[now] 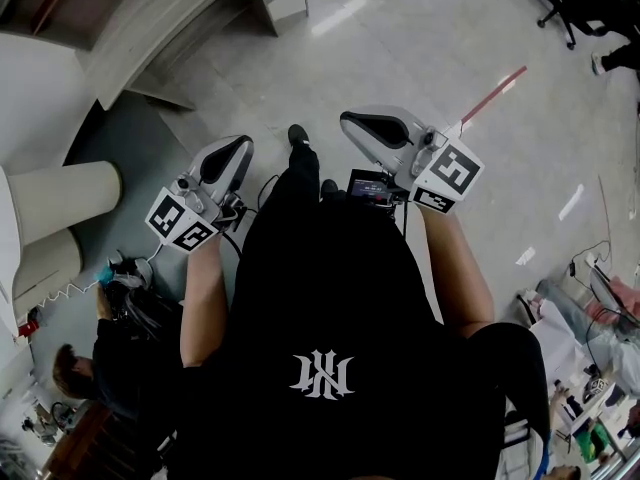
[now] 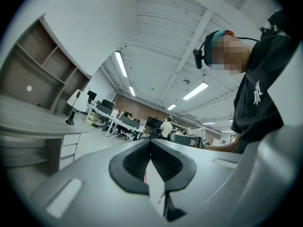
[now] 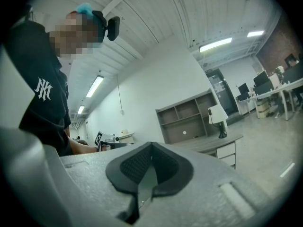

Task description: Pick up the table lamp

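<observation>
L gripper (image 2: 150, 144) & R gripper (image 3: 151, 146) both pressed together, empty, white-shade black-base table lamp (image 3: 217, 114) upright at drawer-end corner of grey wooden desk (image 3: 207, 143), open office, glossy pale floor (image 1: 400, 58), ceiling strip lights (image 2: 121, 64).

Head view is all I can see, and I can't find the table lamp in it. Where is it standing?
Observer: The table lamp with the white shade and black base stands on the grey desk. It shows in the right gripper view.
Operator: What's behind it?
Observer: A grey open shelf unit stands behind it, against the white wall.
Operator: Is either gripper holding anything?
Observer: No. The left gripper and the right gripper each have their black pads shut together, with nothing between them.
</observation>
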`<state>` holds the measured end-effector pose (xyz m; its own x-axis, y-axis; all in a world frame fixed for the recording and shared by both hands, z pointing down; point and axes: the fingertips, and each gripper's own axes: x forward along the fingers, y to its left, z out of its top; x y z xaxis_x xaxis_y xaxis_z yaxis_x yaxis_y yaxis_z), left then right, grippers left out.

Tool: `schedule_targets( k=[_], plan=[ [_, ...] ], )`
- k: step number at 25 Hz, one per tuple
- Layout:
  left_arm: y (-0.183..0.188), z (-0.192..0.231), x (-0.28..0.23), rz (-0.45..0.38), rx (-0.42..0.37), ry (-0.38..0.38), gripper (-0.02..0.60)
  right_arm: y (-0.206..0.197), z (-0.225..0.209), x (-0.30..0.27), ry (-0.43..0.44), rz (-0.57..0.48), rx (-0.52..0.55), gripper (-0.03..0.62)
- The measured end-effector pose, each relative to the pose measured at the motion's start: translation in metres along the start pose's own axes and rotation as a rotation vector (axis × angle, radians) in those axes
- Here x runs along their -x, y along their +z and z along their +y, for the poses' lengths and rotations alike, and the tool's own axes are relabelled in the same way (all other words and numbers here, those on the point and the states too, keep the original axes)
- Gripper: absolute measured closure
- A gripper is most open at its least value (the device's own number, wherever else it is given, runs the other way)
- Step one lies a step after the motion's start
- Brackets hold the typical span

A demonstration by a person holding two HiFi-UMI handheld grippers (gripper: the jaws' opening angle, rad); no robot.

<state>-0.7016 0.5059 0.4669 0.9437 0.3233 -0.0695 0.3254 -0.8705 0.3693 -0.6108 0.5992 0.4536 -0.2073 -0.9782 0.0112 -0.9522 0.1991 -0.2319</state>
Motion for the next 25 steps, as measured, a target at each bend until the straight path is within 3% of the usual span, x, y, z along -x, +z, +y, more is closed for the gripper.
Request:
schedule_targets(
  k=[8, 16, 25],
  plan=[
    [0.025, 0.065, -0.026, -0.029, 0.01, -0.002, 0.592, 0.009, -0.059, -0.041, -0.023, 0.025, -0.006, 0.595],
    [0.058, 0.173, -0.062, -0.04, 0.041, -0.008, 0.592, 0.04, -0.142, -0.119, -0.029, 0.053, 0.014, 0.595],
    [0.108, 0.279, -0.107, -0.083, 0.122, -0.113, 0.592, 0.077, -0.233, -0.185, -0.149, 0.099, -0.019, 0.594]
  ],
)
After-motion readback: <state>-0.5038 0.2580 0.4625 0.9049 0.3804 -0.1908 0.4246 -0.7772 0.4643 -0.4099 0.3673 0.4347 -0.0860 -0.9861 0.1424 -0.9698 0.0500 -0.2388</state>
